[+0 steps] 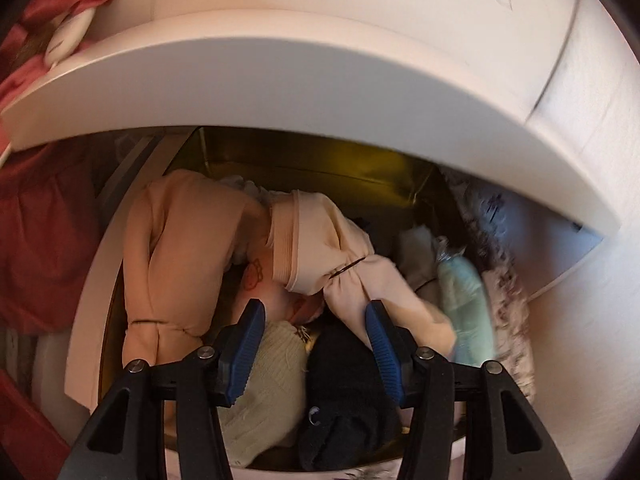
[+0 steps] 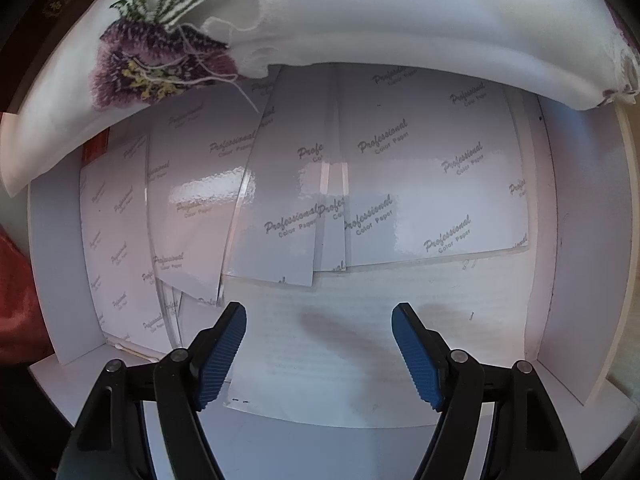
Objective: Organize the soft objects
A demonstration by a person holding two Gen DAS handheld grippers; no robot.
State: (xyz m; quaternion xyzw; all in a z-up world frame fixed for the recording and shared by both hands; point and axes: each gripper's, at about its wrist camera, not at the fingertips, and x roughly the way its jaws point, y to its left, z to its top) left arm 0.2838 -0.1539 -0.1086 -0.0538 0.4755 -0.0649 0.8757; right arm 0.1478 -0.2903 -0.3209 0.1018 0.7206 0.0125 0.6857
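Observation:
In the left wrist view my left gripper is open and empty, just above a gold-lined box full of rolled clothes. A peach roll lies at the left, a cream-pink roll in the middle, a cream knit and a black garment at the front, and a mint roll at the right. In the right wrist view my right gripper is open and empty over a white shelf, with no clothes near it.
A white shelf board overhangs the box. Red cloth hangs at the left. In the right wrist view, glossy "Professional Color Paper" sheets lean at the back, a printed sheet lies flat, and a white embroidered cloth hangs above.

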